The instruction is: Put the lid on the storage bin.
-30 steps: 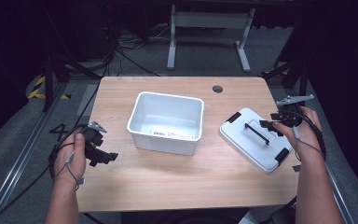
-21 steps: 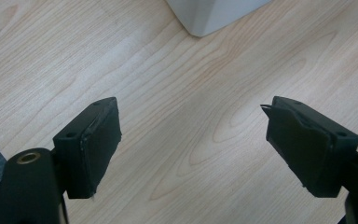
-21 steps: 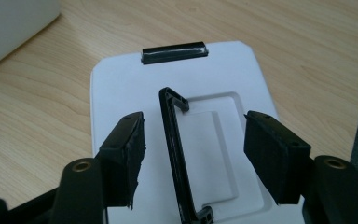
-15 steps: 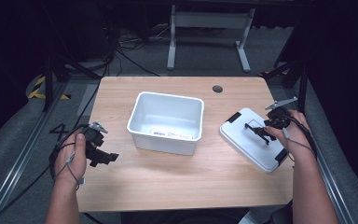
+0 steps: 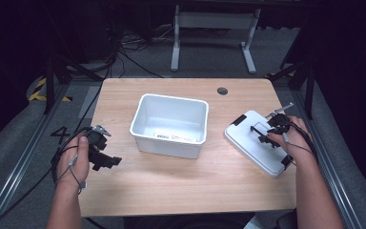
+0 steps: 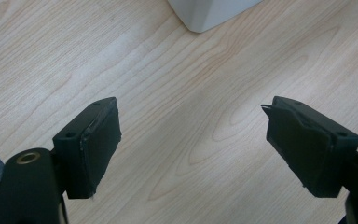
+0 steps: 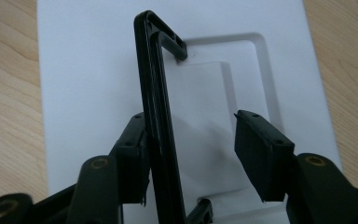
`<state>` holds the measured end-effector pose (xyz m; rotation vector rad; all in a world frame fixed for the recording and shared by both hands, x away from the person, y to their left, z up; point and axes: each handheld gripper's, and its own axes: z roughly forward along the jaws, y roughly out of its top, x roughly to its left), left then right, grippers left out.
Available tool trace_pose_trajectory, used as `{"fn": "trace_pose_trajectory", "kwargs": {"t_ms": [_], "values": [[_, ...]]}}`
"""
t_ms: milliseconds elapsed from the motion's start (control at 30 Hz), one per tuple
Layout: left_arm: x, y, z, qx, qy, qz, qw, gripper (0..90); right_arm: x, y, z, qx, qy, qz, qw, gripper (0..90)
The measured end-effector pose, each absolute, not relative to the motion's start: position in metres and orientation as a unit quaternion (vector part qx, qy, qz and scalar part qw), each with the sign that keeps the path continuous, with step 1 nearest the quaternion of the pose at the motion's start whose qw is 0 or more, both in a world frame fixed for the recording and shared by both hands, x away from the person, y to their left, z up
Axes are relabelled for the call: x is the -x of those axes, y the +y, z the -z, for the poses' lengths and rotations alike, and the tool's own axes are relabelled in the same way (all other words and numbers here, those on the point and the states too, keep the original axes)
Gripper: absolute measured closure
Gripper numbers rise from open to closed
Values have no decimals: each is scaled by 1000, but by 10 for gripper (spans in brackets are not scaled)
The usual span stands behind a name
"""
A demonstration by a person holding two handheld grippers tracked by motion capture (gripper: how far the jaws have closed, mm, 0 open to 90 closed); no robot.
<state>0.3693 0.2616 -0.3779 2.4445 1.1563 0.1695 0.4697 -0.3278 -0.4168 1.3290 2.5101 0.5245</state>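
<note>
Fingers of your right gripper [image 7: 193, 163]: jaws parted a moderate way, astride the raised black handle [image 7: 156, 107] of the white lid [image 7: 74, 70]. The handle lies against the inner face of one pad, with a clear gap to the other pad; not clamped.

Fingers of your left gripper [image 6: 193, 149]: jaws spread wide, nothing between them, bare wood beneath.

Right gripper in the high view [image 5: 272, 130]: over the middle of the lid [image 5: 248, 145], your right hand [image 5: 293, 138] behind it, near the desk's right edge.

Left gripper in the high view [image 5: 106, 160]: held low over the desk by your left hand [image 5: 74, 160], near the left edge, pointing toward the centre; well apart from the bin.

Lid: white, rectangular, flat on the desk [image 5: 186, 183] at the right side, turned at an angle to the desk's edges. Recessed panel at its centre, handle standing upright over it, black clips at its ends. Not touching the bin.

Bin [image 5: 170, 125]: white, rectangular, open-topped, at the centre of the desk. Interior holds no objects; a label shows on its near outer wall. One corner of it [image 6: 209, 14] appears at the top of the left gripper view.

Desk: light wood, with a dark round grommet [image 5: 222, 90] near the far edge, right of centre.
</note>
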Motion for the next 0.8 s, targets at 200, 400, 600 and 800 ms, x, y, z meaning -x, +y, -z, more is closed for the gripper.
{"fn": "trace_pose_trajectory", "kwargs": {"t_ms": [200,400,600,800], "values": [[-370,261,378,-883,414,-58,213,182,-470,-326,415,-439,872,-170,134,717],[-370,260,379,-883,414,-59,211,181,-469,-324,412,-406,889,-159,144,837],[-370,261,379,-884,413,-59,211,181,-470,-323,412,-398,892,-158,146,841],[-369,261,379,-884,413,-59,212,181,-469,-324,408,-395,891,-166,152,842]]}}
